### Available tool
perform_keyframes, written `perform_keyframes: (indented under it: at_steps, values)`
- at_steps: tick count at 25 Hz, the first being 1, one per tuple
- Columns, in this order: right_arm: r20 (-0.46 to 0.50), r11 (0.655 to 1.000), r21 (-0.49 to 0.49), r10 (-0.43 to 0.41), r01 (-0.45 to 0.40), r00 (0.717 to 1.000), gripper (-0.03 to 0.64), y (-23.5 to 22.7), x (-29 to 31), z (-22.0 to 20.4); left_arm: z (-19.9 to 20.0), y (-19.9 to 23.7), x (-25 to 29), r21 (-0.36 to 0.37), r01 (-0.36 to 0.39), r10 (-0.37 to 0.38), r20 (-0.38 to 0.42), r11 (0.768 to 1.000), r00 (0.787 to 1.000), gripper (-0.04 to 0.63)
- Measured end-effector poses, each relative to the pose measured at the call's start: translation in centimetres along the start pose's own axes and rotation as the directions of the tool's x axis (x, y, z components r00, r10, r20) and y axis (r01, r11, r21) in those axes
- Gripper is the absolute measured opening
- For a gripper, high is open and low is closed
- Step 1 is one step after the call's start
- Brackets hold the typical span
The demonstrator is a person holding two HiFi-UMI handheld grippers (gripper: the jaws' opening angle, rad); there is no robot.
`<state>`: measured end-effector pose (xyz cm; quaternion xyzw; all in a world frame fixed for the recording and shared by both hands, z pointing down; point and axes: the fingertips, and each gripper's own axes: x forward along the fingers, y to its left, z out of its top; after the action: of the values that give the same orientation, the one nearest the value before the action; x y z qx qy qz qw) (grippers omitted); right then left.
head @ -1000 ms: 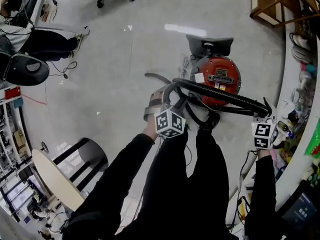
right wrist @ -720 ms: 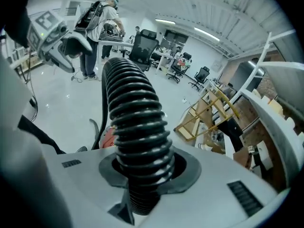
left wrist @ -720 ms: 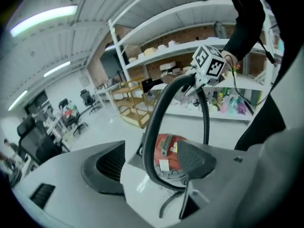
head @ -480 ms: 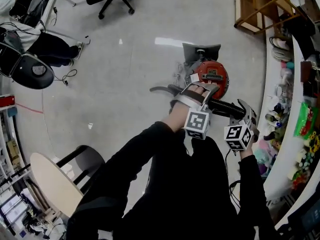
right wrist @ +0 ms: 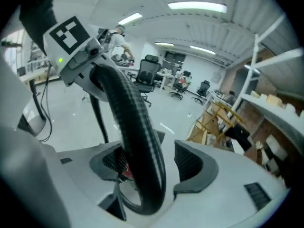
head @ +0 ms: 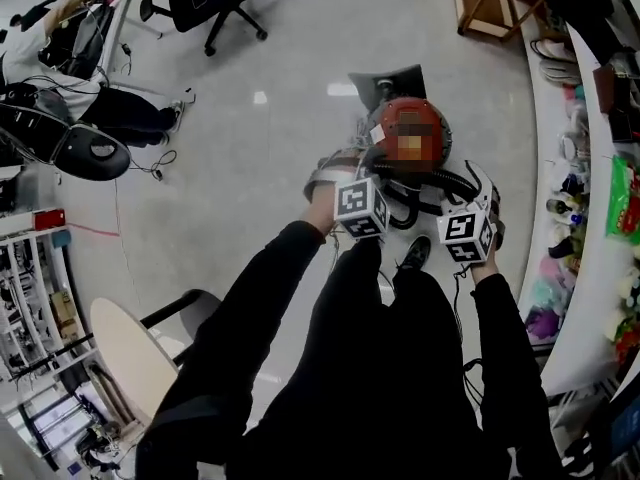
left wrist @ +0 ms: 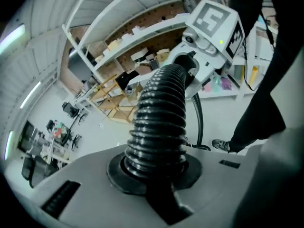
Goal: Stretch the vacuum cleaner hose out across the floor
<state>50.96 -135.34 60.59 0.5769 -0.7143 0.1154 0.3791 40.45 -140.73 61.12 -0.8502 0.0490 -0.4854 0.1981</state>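
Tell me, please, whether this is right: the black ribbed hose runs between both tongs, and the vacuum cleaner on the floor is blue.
Not quite: the vacuum cleaner is red, not blue, as the head view shows. The rest holds: the black ribbed hose runs between the left tongs, closing on it, and the right tongs, opening around it.

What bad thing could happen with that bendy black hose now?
The right gripper is opening with the hose loose between its jaws, so it might drop. The left gripper is closing on it; pulling hard could drag the red vacuum cleaner. Hose loops lie near the shoe, so tripping is possible.
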Motion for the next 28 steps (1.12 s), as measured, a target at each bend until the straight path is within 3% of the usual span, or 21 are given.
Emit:
perform_keyframes:
  at_steps: [4, 9, 13, 14, 15, 20, 24, 28]
  values:
    - [-0.062, 0.978, 0.207, 0.015, -0.001, 0.998, 0.308, -1.6, -0.7, -9.2, -0.6, 1.5, -2.9, -0.211, -0.047, 0.038, -0.049, 0.976, 0.998, 0.075]
    - [-0.09, 0.964, 0.264, -0.014, 0.037, 0.996, 0.308, -2.1, 0.0, -13.4, 2.9, -2.2, -8.6, -0.196, -0.014, 0.017, 0.018, 0.981, 1.0, 0.075]
    - [-0.118, 0.992, 0.13, 0.022, -0.006, 0.993, 0.306, 1.0, 1.5, -11.9, 1.7, -4.3, -13.3, -0.221, 0.006, 0.005, 0.049, 0.975, 0.999, 0.075]
    - [-0.126, 0.997, 0.081, 0.023, -0.013, 0.992, 0.252, 2.0, 1.7, -11.4, 0.7, -4.5, -14.4, -0.229, 0.001, 0.01, 0.048, 0.973, 0.999, 0.075]
    - [-0.128, 0.999, 0.041, 0.015, -0.01, 0.992, 0.177, 2.9, 1.5, -10.8, -0.6, -4.7, -15.4, -0.235, -0.008, 0.018, 0.043, 0.972, 0.999, 0.075]
    - [-0.15, 0.993, -0.075, -0.106, 0.095, 0.983, 0.173, 7.2, -2.6, -6.5, -10.5, -7.9, -19.5, -0.303, -0.04, 0.045, 0.012, 0.952, 0.999, 0.075]
    - [-0.204, 0.946, -0.168, -0.308, 0.277, 0.929, 0.172, 8.8, -9.4, -1.9, -18.5, -10.3, -18.5, -0.392, -0.03, 0.056, 0.054, 0.919, 0.997, 0.075]
    - [-0.199, 0.877, -0.296, -0.444, 0.378, 0.874, 0.172, 9.2, -13.9, 3.3, -21.4, -12.3, -16.6, -0.442, 0.044, 0.032, 0.164, 0.896, 0.986, 0.075]
